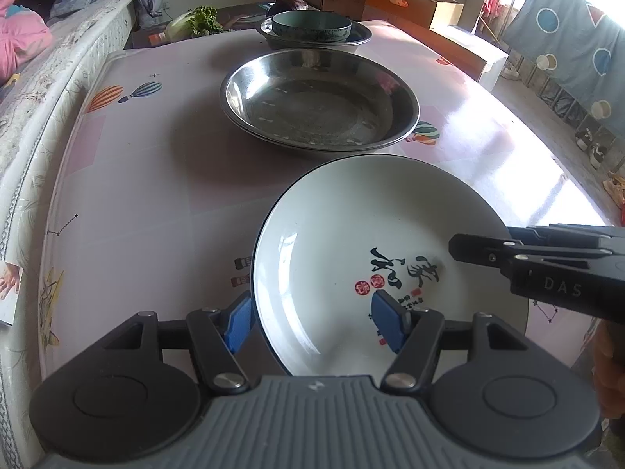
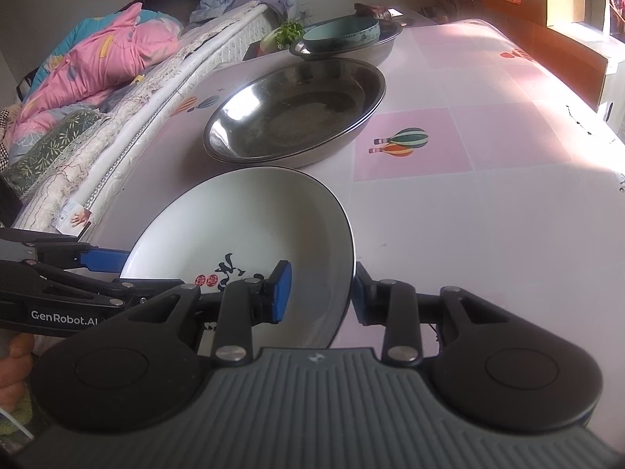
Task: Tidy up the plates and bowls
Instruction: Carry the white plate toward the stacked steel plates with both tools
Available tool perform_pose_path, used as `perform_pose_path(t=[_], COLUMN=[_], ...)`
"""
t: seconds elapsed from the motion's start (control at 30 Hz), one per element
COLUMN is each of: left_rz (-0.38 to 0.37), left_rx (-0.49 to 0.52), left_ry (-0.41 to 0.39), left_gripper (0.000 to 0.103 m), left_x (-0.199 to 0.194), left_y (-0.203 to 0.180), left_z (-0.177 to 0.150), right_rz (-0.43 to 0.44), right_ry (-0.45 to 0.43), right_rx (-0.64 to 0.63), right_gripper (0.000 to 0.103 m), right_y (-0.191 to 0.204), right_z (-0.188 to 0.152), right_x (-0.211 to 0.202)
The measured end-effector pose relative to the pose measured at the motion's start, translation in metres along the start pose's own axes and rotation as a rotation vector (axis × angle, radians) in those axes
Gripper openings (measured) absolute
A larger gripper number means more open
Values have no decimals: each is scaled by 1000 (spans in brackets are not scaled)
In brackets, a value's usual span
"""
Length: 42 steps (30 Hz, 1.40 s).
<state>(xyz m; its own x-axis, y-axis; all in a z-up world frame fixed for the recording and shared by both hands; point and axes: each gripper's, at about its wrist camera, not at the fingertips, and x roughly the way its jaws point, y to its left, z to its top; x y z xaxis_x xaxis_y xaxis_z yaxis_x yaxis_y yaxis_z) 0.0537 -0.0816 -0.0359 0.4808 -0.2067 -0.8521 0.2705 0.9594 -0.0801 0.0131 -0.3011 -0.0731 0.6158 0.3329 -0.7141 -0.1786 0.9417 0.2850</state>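
White glazed plate (image 1: 351,234) with a thin dark rim, black brush lettering and little red seals sat closest to the cameras, at the near edge of the pink-and-white balloon-print tabletop (image 1: 156,195).

Left gripper (image 1: 312,322) was straddling the plate's left rim at a middling spread: one blue pad outside against the edge, the other well inside over the white. Honestly couldn't tell if it was actually pinching or just parked there.

Right gripper (image 2: 322,293) came in from the right side with a narrower gap. Its inner blue pad was over the plate's inside and its outer finger was right up against the rim. Same deal, couldn't say for sure it was squeezing. A bit of a person's hand showed at the edge of each view.

Just beyond the plate was a wide, shallow stainless steel basin (image 1: 320,105), looking like two nested together. Farther back, a teal ceramic bowl (image 1: 312,25) sat inside another steel basin (image 1: 359,37).

Past those were some leafy greens (image 1: 203,19) and brown cardboard boxes (image 1: 410,4). Off to the left was a bed with a pink quilt (image 1: 19,39).
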Motion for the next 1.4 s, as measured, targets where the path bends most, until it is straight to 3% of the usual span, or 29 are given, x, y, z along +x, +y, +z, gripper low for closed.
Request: perform_pose_path(t=[0.77,1.4], left_rz=[5,-22], left_rx=[-7,-38], left_ry=[-21,-21], left_gripper=[65,69], left_x=[-9,-10], left_y=[1,12], left_z=[-2,-7], right_rz=[9,48], right_ry=[-9,1], right_rx=[12,31], right_gripper=[32,32], right_y=[0,-3], right_z=[2,9], right_x=[-4,16])
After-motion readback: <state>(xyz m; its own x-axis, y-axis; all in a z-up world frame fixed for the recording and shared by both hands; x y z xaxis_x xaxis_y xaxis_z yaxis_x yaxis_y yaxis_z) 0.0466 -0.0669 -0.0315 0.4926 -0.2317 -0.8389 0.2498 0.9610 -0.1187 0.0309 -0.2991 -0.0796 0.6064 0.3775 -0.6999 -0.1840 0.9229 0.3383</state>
